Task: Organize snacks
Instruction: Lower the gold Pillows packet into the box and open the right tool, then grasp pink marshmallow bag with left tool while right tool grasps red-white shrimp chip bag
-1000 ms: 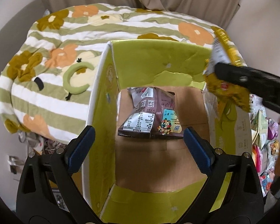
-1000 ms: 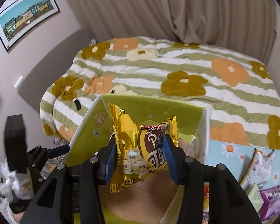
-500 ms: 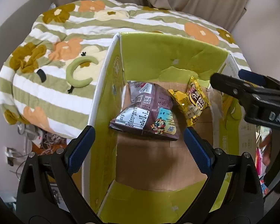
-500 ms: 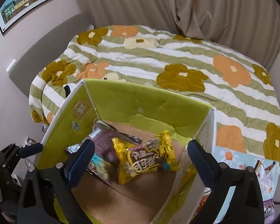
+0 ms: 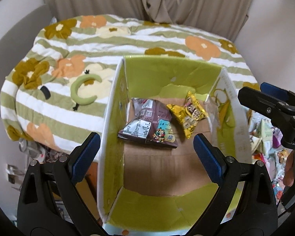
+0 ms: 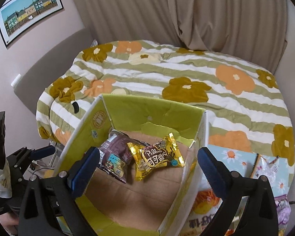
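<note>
An open cardboard box with green inner flaps [image 5: 116, 106] [image 6: 82, 135] stands on the bed. Inside lie a brown snack bag [image 5: 147, 125] [image 6: 116, 153] and a gold Pillows snack pack [image 5: 188, 113] [image 6: 157, 155], side by side on the box floor. My left gripper [image 5: 145, 153] is open and empty above the near part of the box. My right gripper [image 6: 147, 165] is open and empty above the box's right side; it also shows in the left wrist view [image 5: 269, 106] at the right edge.
A floral striped quilt [image 5: 68, 59] [image 6: 206, 78] covers the bed around the box. Several more snack packs [image 6: 265, 169] [image 5: 265, 133] lie to the right of the box. Curtains [image 6: 186, 15] hang behind the bed.
My right gripper opened and let the gold pack fall into the box beside the brown bag, then pulled back up and to the right. My left gripper stayed open.
</note>
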A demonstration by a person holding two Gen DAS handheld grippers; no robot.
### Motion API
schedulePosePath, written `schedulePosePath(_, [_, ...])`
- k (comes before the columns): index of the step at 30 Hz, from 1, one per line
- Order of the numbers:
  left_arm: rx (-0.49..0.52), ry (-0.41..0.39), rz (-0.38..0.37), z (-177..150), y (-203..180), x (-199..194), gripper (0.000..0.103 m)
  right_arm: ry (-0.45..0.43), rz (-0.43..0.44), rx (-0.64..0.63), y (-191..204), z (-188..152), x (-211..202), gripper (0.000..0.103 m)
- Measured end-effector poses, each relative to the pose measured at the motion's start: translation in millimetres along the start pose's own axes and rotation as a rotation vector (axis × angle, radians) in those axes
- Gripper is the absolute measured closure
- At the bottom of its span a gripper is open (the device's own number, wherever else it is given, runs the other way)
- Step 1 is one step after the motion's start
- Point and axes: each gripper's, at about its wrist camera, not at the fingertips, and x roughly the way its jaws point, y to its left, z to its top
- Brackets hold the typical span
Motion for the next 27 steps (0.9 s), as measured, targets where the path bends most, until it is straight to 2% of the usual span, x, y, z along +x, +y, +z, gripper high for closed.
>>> schedulePosePath(8, [0.052, -0.079, -0.02, -13, -8, -47, 0.008, -0.082, -0.038, 0.058, 11, -19, -56, 0.004])
schedulePosePath(14, [0.097, -0.083, -0.071, -36, -32, -66, 0.008, -0.123, -0.072, 0.107, 10, -46, -95, 0.004])
schedulePosePath(20, [0.139, -0.069, -0.112, -69, -78, -81, 0.008, -0.155, -0.103, 0.14, -9, -86, -137, 0.004])
schedulePosePath(27, [0.11, -0.047, -0.135, -118, -147, -93, 0.008, -0.165, -0.125, 0.171, -59, -146, -186, 0.004])
